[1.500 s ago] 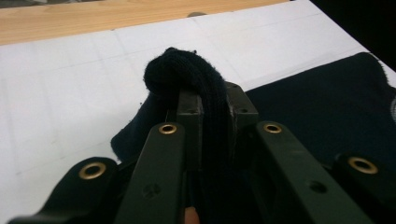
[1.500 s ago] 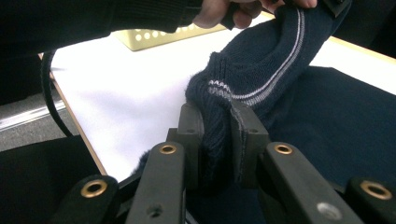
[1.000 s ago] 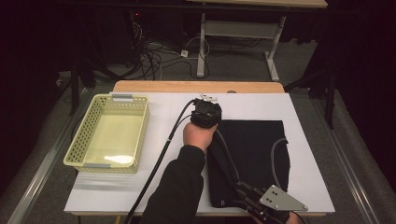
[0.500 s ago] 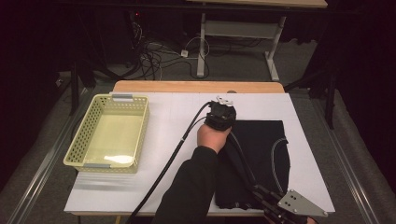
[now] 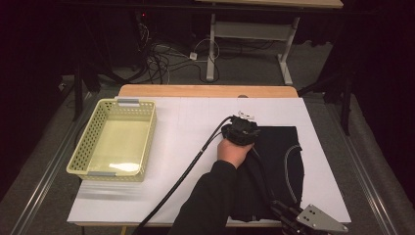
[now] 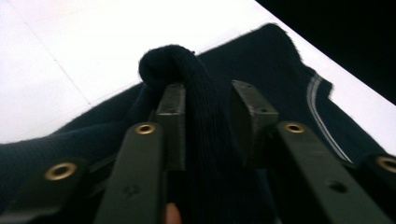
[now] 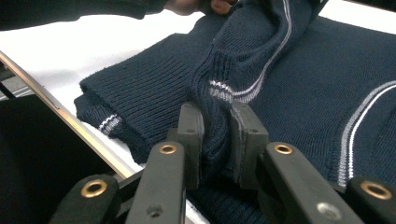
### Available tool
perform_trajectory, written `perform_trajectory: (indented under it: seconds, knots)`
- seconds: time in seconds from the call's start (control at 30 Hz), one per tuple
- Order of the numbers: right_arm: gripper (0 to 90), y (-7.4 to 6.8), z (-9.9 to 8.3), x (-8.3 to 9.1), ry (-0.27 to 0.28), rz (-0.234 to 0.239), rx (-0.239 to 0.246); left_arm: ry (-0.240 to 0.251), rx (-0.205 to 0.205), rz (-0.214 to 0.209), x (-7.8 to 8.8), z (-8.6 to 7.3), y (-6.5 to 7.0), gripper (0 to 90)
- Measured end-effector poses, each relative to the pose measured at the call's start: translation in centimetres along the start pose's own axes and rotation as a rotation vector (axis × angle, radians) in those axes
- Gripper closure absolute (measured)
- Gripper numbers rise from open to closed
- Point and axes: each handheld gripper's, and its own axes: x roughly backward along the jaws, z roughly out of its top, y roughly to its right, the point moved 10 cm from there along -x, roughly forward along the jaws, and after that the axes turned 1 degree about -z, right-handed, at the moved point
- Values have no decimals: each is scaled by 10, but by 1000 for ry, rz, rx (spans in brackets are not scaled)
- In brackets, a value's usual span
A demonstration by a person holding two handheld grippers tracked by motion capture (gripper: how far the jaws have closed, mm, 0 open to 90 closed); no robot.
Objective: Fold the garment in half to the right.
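At the table's near edge, right gripper pinches sweater

Sweaters: one dark navy sweater is lying folded at about 4 o'clock on the surface.
Stripe pairs on it: two pale double stripes are showing in the right gripper view, one on the pinched fold, one at 3 o'clock on the body.
Baskets: one pale yellow basket is sitting at 9 o'clock.
Grippers: two are working, the left gripper near the centre and the right gripper at 5 o'clock.
Cables: one black cable is trailing toward 7 o'clock.
Surfaces: one white surface is carrying everything.
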Motion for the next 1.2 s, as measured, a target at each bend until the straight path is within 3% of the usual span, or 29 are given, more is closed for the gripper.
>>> perform_trajectory:
  seconds: [0.07, 0.23, 0.47, 0.83, 1.07, 1.2]
  knots:
    - [768, -1, 0, 0, 0, -2, 5, 10, -28, 6, 5, -1, 2, 585]
    - [768, -1, 0, -1, -2, -2, 0, 35, -27, -17, 18, -3, 7, 417]
    - [768, -2, 0, -2, -7, -3, 7, 38, -67, -10, 42, -17, 5, 320]
    - [767, -2, -1, -4, -13, -4, 6, 62, -39, -1, 77, -57, -12, 146]
    - [766, -3, -2, -6, -17, -3, 7, 76, -49, 14, 101, -83, -21, 117]
    - [765, -3, -2, -6, -19, -3, 8, 69, -57, 22, 115, -99, -24, 33]
